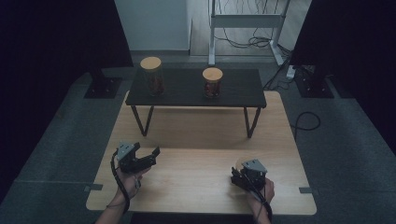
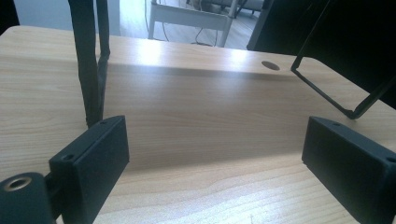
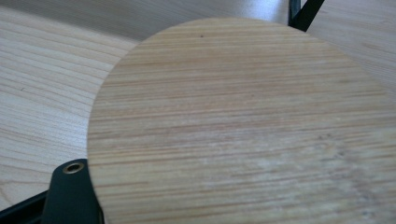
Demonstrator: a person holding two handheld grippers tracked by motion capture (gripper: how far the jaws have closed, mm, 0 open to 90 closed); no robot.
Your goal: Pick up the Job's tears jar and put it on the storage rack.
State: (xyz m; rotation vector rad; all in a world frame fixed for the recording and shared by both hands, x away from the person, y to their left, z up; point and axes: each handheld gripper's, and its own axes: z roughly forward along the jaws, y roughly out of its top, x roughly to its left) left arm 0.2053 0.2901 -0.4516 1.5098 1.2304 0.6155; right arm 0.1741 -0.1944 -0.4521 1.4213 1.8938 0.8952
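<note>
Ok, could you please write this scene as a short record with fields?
table: light wood, low black shelf standing on it
on shelf: taller jar and shorter jar, apart, both lidded
left gripper: open, nothing between the jaws
right gripper: shut; round wooden lid hides the jaws, hold unclear

Wood, glass and black metal

The round lid (image 3: 243, 126) is pale wood with fine stripes, smooth and matt. The table (image 2: 196, 116) is light wood too. The jars (image 1: 152, 81) look like shiny glass. The gripper pads (image 2: 93, 163) are matt black.
</note>
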